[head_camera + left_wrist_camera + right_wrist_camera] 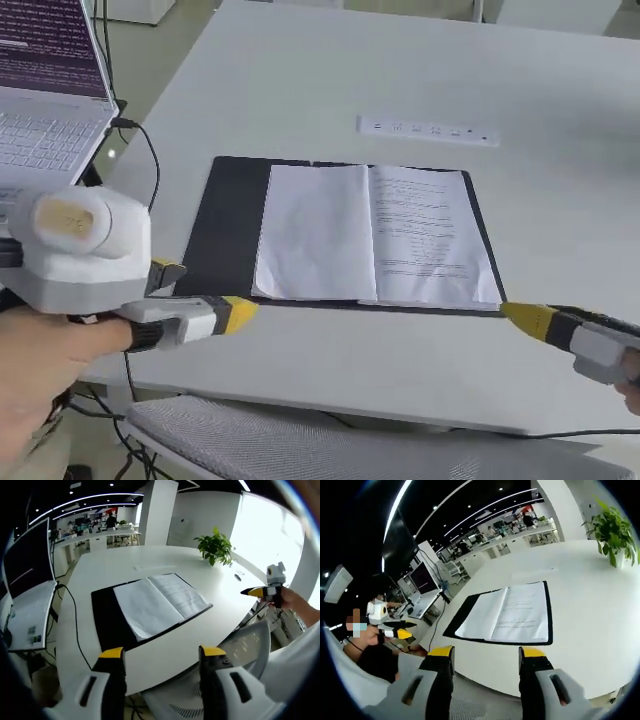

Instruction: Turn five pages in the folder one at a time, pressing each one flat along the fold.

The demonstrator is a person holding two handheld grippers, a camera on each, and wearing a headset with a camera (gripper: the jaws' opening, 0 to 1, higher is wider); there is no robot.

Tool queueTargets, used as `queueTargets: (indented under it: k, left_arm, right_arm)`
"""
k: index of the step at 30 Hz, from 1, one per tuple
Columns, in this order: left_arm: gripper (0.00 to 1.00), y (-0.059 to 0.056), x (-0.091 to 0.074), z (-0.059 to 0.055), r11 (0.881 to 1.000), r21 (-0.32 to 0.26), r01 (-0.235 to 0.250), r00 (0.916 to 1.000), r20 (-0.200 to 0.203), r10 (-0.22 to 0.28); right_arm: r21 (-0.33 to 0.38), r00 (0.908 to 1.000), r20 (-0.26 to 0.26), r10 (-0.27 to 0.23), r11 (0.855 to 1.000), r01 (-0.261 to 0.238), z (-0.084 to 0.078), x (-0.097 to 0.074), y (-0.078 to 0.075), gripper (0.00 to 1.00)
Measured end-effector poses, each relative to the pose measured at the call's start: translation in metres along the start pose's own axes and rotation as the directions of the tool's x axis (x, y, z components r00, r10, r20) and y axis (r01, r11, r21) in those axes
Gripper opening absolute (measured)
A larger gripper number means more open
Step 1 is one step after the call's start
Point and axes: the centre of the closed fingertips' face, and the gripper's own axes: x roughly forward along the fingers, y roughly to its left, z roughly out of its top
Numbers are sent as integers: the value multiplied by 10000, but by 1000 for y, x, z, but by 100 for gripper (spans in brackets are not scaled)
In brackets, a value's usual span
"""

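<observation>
Two grippers, the left gripper (162,654) and the right gripper (487,652), hover with jaws spread at the near edge of the table (300,80), both apart from the open folder (232,225).

Right gripper (486,656) jaws apart, empty; open folder (507,612) flat on white table (590,590) ahead

The left gripper (205,290) is held at the near left in the person's left hand (40,355), pointing right, its yellow-tipped jaws spread apart with nothing between them. The right gripper (525,318) hangs at the near right, pointing left, its jaws likewise parted and empty.
</observation>
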Motion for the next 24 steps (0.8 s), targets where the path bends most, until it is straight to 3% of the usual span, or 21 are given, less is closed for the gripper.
queueTargets:
  k: [3,6,13,18,24]
  left_arm:
    - [59,-1,-8,4,9996,295,25,10000,-71,-23]
    - [61,-3,-11,6,9993,371,54,9999,-151,-49]
    - [66,-11,-20,8,9970,734,249,9988,-438,-217]
    - [65,-6,-29,13,9972,743,87,9994,-342,-62]
    - [64,-2,-28,10,9969,784,1,9988,-482,37]
  right_arm:
    - [-955,9991,-432,-47,9954,5,1,-8,7,53]
    - [-1363,9986,-510,-103,9907,33,5,-12,11,54]
    - [-1503,9987,-377,-336,9883,276,13,-23,9,57]
    - [-1403,9967,-432,-693,9881,626,7,-29,-3,56]
    - [-1440,9949,-607,-800,9871,706,1,-27,-6,55]
